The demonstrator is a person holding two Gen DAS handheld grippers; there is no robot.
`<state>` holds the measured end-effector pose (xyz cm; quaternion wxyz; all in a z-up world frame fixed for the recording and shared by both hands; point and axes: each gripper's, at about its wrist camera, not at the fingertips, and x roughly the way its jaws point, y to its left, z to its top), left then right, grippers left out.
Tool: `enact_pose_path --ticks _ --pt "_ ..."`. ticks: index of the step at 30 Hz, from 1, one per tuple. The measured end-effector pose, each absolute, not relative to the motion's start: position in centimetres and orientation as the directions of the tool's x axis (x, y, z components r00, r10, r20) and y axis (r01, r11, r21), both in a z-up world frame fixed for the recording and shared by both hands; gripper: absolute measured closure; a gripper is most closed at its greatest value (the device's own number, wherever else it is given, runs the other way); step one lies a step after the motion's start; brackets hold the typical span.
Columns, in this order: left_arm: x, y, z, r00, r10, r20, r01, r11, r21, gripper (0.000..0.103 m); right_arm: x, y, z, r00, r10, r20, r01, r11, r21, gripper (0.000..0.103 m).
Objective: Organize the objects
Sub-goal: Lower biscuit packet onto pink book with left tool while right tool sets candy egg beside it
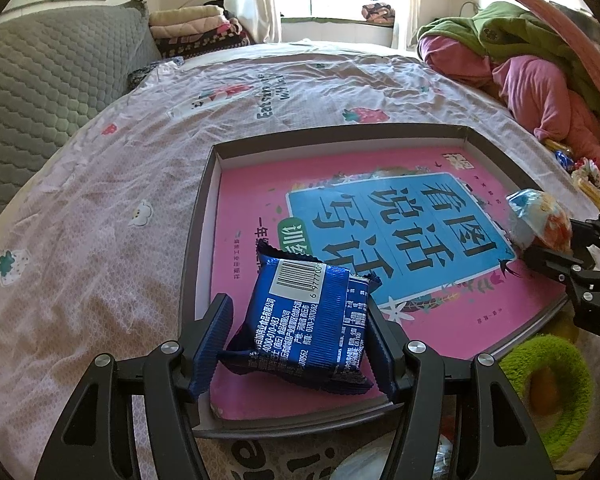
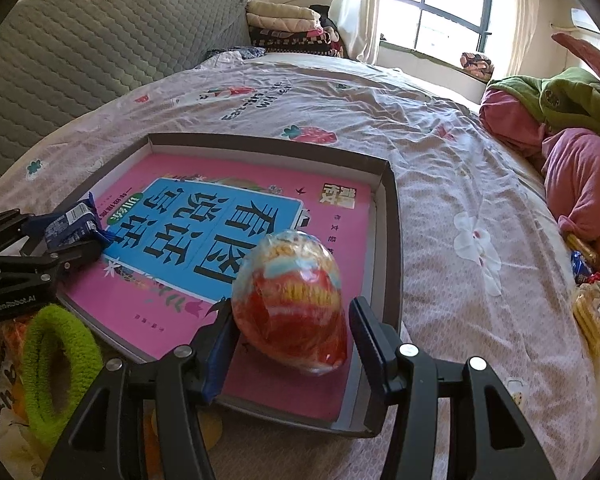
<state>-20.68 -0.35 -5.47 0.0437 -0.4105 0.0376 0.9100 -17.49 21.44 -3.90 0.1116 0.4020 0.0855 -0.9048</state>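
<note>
Left gripper (image 1: 300, 344) pinches a blue snack packet (image 1: 312, 320), one pad on each side, low over the pink book (image 1: 440, 308) lying in the shallow box (image 1: 204, 216) on the bed. Seen from the right wrist, that packet sits at nine o'clock of the book. The right gripper (image 2: 292, 340) brackets a clear-wrapped orange snack bag (image 2: 290, 304) at the book's five o'clock corner; whether its pads press I cannot tell. A green fuzzy ring (image 2: 56, 364) lies just outside the box, at seven o'clock.
</note>
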Motion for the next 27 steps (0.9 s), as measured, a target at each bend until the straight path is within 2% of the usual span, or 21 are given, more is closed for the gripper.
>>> enact_pose_path --ticks 9,27 --pt "-20.8 -0.4 -5.5 -0.657 0.049 -0.752 -0.11 -0.993 0.031 0.037 -16.9 22.4 -2.6 -0.686 -0.145 -0.713 0.24 -0.97 -0.033 0.048" --pt "-20.9 -0.9 -4.5 -0.673 0.02 -0.739 -0.078 -0.996 0.044 0.037 -16.2 22.3 -2.6 -0.686 -0.172 -0.707 0.256 -0.967 -0.013 0.047"
